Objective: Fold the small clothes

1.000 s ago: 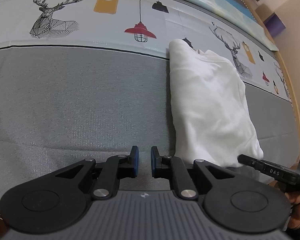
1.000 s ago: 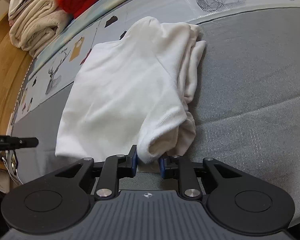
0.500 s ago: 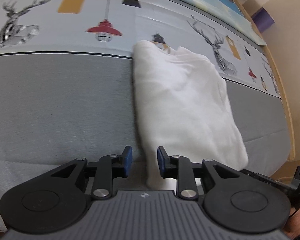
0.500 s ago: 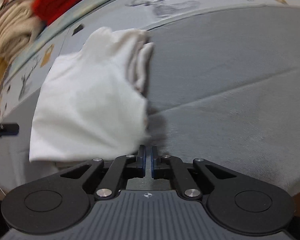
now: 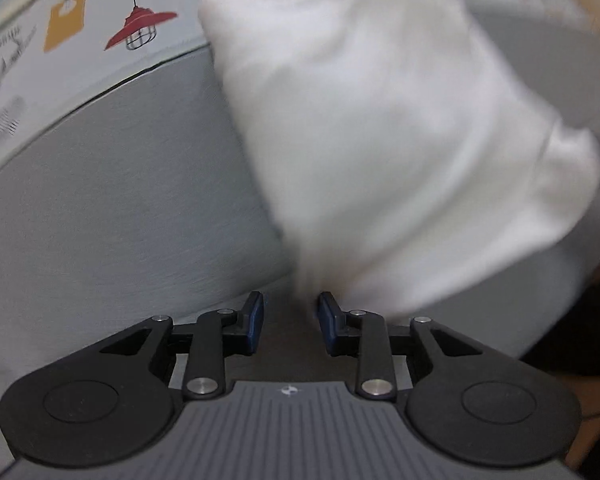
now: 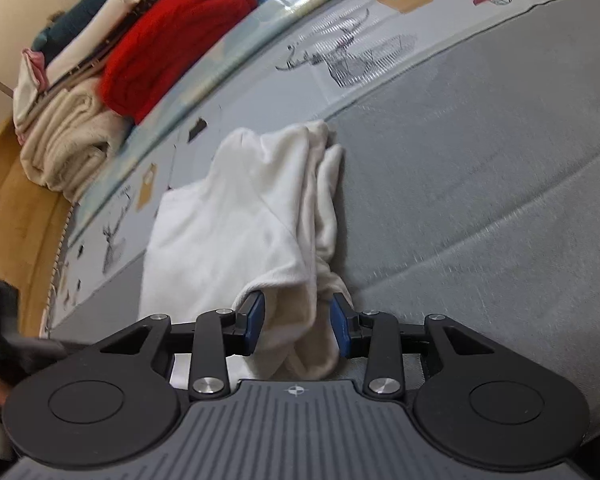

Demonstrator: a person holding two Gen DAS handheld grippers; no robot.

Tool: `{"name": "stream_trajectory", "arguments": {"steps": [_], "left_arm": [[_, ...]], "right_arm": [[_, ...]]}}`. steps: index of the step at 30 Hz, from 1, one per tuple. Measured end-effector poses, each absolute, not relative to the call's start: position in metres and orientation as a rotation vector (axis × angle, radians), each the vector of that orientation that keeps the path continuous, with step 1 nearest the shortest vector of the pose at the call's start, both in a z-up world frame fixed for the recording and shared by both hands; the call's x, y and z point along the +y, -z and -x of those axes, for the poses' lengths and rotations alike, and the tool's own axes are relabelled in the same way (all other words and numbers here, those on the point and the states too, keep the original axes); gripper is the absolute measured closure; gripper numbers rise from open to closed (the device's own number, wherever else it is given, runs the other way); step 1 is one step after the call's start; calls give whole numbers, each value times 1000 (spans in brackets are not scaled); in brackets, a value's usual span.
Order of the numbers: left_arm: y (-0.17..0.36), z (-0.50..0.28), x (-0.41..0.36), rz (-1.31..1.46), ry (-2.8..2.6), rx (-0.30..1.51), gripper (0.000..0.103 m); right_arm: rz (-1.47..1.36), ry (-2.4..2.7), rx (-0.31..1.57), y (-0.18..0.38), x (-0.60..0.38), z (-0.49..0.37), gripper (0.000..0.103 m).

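Observation:
A folded white fleece garment (image 6: 236,232) lies on the grey bed cover, its far end on the printed strip. In the right wrist view my right gripper (image 6: 296,326) is open, its jaws either side of the garment's near right corner, not pressing it. In the left wrist view the garment (image 5: 380,140) is blurred and fills the right half. My left gripper (image 5: 290,322) is open at the garment's near left corner, with cloth just above the gap and against the right finger (image 5: 328,316).
The grey cover (image 6: 480,200) stretches to the right. A printed strip with deer and lamps (image 6: 352,60) runs along the far side. Folded red (image 6: 176,44) and cream blankets (image 6: 68,140) are stacked beyond it. A wooden edge (image 6: 32,208) shows at left.
My right gripper has opened from shut and now straddles the garment's near right corner. My left gripper has opened wider and moved in close to the near left corner. Both views swung.

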State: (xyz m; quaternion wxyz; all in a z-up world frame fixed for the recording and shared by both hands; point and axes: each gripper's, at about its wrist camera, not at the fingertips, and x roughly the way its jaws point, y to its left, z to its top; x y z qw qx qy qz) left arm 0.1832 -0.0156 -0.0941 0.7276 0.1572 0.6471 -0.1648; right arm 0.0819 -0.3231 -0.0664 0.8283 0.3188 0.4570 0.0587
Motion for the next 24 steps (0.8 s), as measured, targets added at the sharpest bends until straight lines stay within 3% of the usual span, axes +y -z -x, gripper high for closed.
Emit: {"name": "stream_trajectory", "arguments": {"steps": [4,8,10,17,20,21,24], "left_arm": [[85,-187,-11,-299,380,1402,69],[67,-197,3,-162,370,1343,65],[56,-204,13,-96,343,1294,62],[33,-217,16,69,320,1152,63],[38,-218,9,80,339,1139,71],[43,-217,6,65,344,1146,78],[65,-218,3,-12,319,1214,80]], "right_arm": [[-657,-157,955,65,-319,-86,61],[-491,-142,1081,81,-302,-95,62],[-399,-80,1162,94,-298,-96,72],[-405,-77,1170,96,-302,-99,80],[-415,-68,1172,96,-302,-100,79],[-413,-67,1172,96,-300,-100,79],[-399,-66,1173,95,-298,-99,79]]}}
